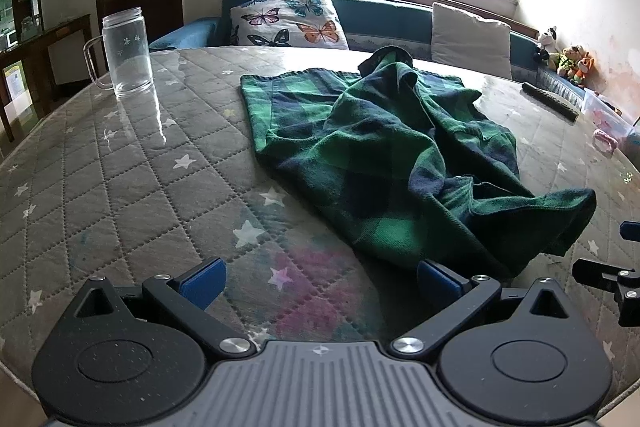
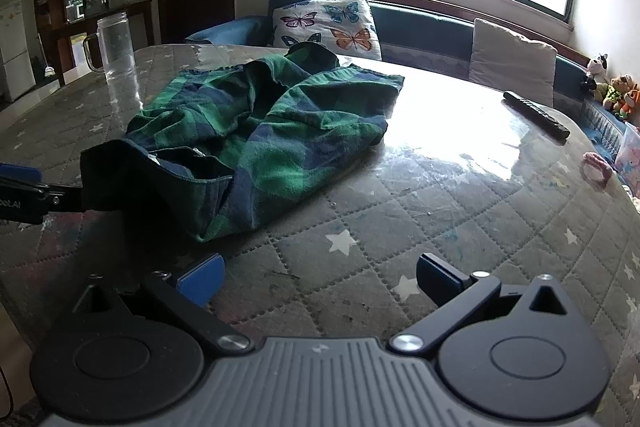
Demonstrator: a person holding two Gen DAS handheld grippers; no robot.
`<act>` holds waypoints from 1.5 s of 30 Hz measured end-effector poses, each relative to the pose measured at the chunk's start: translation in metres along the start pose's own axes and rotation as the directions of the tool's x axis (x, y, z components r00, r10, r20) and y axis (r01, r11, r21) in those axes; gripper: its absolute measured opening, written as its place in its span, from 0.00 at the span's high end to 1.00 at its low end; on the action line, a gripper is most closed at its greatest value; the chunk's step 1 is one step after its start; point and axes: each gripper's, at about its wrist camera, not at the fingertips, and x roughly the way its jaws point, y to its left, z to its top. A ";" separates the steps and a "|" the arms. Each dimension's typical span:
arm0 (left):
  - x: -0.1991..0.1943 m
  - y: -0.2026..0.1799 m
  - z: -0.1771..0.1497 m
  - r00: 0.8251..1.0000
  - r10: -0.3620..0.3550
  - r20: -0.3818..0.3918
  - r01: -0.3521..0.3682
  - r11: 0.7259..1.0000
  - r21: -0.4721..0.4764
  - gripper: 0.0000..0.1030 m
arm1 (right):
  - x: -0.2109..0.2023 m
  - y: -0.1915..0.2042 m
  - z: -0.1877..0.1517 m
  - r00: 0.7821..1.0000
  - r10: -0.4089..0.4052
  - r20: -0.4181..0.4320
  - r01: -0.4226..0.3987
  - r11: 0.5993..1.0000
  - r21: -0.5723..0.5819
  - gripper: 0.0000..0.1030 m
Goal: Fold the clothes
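A crumpled green and navy plaid garment (image 1: 384,155) lies on the quilted star-patterned table (image 1: 140,187); it also shows in the right wrist view (image 2: 256,131). My left gripper (image 1: 320,281) is open and empty, just short of the garment's near edge, its right finger close to the cloth. My right gripper (image 2: 318,279) is open and empty, near the table's front edge, to the right of the garment's near corner. The left gripper's fingers (image 2: 24,187) show at the left edge of the right wrist view, next to the cloth. The right gripper's fingers (image 1: 612,275) show at the right edge of the left wrist view.
A clear glass mug (image 1: 124,55) stands at the table's far left. A black remote (image 2: 536,113) and a pink ring (image 2: 596,167) lie at the far right. A sofa with a butterfly pillow (image 1: 292,19) stands behind the table. Bare table (image 2: 460,187) lies right of the garment.
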 end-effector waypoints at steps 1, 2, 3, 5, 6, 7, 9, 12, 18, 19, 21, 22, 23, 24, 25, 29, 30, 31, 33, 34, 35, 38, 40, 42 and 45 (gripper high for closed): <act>0.000 0.000 0.000 1.000 0.002 -0.001 -0.002 1.000 0.000 0.00 | 0.000 -0.001 0.000 1.000 -0.001 0.000 0.001 1.000 0.000 0.00; 0.000 -0.001 0.000 1.000 0.004 -0.002 -0.004 1.000 0.001 0.00 | 0.000 -0.003 -0.001 1.000 -0.001 -0.001 0.001 1.000 0.000 0.00; 0.000 -0.001 0.000 1.000 0.006 -0.003 -0.006 1.000 0.001 0.00 | -0.001 -0.004 -0.001 1.000 -0.001 -0.001 0.001 1.000 0.000 0.00; 0.000 -0.002 -0.001 1.000 0.011 -0.006 -0.011 1.000 0.002 0.00 | -0.001 -0.005 0.000 1.000 -0.003 -0.001 0.003 1.000 -0.001 0.00; 0.000 -0.001 -0.004 1.000 0.008 -0.003 -0.008 1.000 0.001 0.00 | -0.001 -0.002 0.001 1.000 -0.005 -0.001 0.005 1.000 -0.003 0.00; 0.001 -0.001 -0.004 1.000 0.007 -0.004 -0.007 1.000 0.001 0.00 | 0.000 -0.001 0.002 1.000 -0.008 -0.001 0.008 1.000 -0.005 0.00; 0.002 -0.001 -0.002 1.000 0.003 -0.006 -0.003 1.000 -0.003 0.00 | -0.003 0.000 0.004 1.000 -0.012 0.000 0.012 1.000 -0.008 0.00; 0.002 -0.001 0.000 1.000 -0.002 -0.007 0.001 1.000 -0.013 0.00 | -0.004 -0.001 0.007 1.000 -0.015 0.004 0.015 1.000 -0.010 0.00; 0.000 0.001 0.006 1.000 -0.006 -0.002 0.006 1.000 -0.011 0.00 | -0.004 0.002 0.010 1.000 -0.024 0.002 0.024 1.000 -0.002 0.00; -0.001 0.001 0.006 1.000 -0.005 0.001 0.005 1.000 -0.010 0.00 | -0.004 0.003 0.010 1.000 -0.024 0.001 0.024 1.000 -0.001 0.00; -0.002 0.001 0.008 1.000 -0.004 0.005 0.004 1.000 -0.010 0.00 | -0.005 0.004 0.012 1.000 -0.028 0.004 0.028 1.000 -0.002 0.00; -0.002 0.001 0.009 1.000 -0.003 0.006 0.003 1.000 -0.008 0.00 | -0.006 0.005 0.013 1.000 -0.030 0.005 0.030 1.000 -0.002 0.00; -0.003 0.001 0.010 1.000 -0.002 0.008 0.002 1.000 -0.006 0.00 | -0.006 0.005 0.014 0.999 -0.034 0.007 0.034 0.999 -0.003 0.00; -0.003 0.000 0.011 1.000 -0.001 0.011 0.001 1.000 -0.003 0.00 | -0.006 0.004 0.016 0.999 -0.039 0.012 0.039 0.999 -0.003 0.00; -0.004 0.000 0.012 1.000 0.000 0.014 0.000 1.000 0.000 0.00 | -0.006 0.002 0.018 0.999 -0.044 0.018 0.044 0.999 0.000 0.00; -0.007 -0.003 0.017 1.000 -0.005 0.030 0.005 1.000 0.005 0.00 | -0.012 0.004 0.032 0.996 -0.057 0.062 0.056 0.998 0.016 0.00; -0.008 -0.003 0.018 0.999 -0.007 0.034 0.007 1.000 0.007 0.00 | -0.013 0.005 0.036 0.996 -0.051 0.075 0.050 0.999 0.018 0.00; -0.008 -0.004 0.019 0.999 -0.008 0.035 0.008 1.000 0.010 0.00 | -0.012 0.009 0.039 0.996 -0.037 0.081 0.037 0.999 0.011 0.00; -0.009 -0.005 0.019 0.999 -0.008 0.036 0.007 1.000 0.016 0.00 | -0.009 0.018 0.044 0.996 -0.006 0.090 0.007 1.000 -0.009 0.00; -0.009 -0.005 0.019 0.999 -0.008 0.034 0.007 1.000 0.017 0.00 | -0.008 0.023 0.046 0.995 0.010 0.094 -0.008 1.000 -0.019 0.00; -0.009 -0.005 0.020 0.999 -0.008 0.033 0.007 1.000 0.018 0.00 | -0.003 0.027 0.046 0.996 0.026 0.089 -0.024 0.999 -0.031 0.00; -0.008 -0.007 0.019 1.000 -0.010 0.030 0.009 1.000 0.026 0.00 | 0.011 0.041 0.045 0.996 0.072 0.055 -0.068 0.995 -0.069 0.00; -0.008 -0.009 0.018 1.000 -0.014 0.027 0.013 0.999 0.034 0.00 | 0.022 0.050 0.040 0.996 0.089 0.025 -0.087 0.992 -0.092 0.00; -0.007 -0.011 0.017 0.999 -0.023 0.023 0.022 0.999 0.047 0.00 | 0.032 0.056 0.034 0.995 0.101 -0.007 -0.101 0.989 -0.110 0.00; -0.004 -0.016 0.015 0.999 -0.034 0.015 0.033 0.997 0.068 0.00 | 0.043 0.064 0.025 0.994 0.095 -0.050 -0.101 0.985 -0.138 0.00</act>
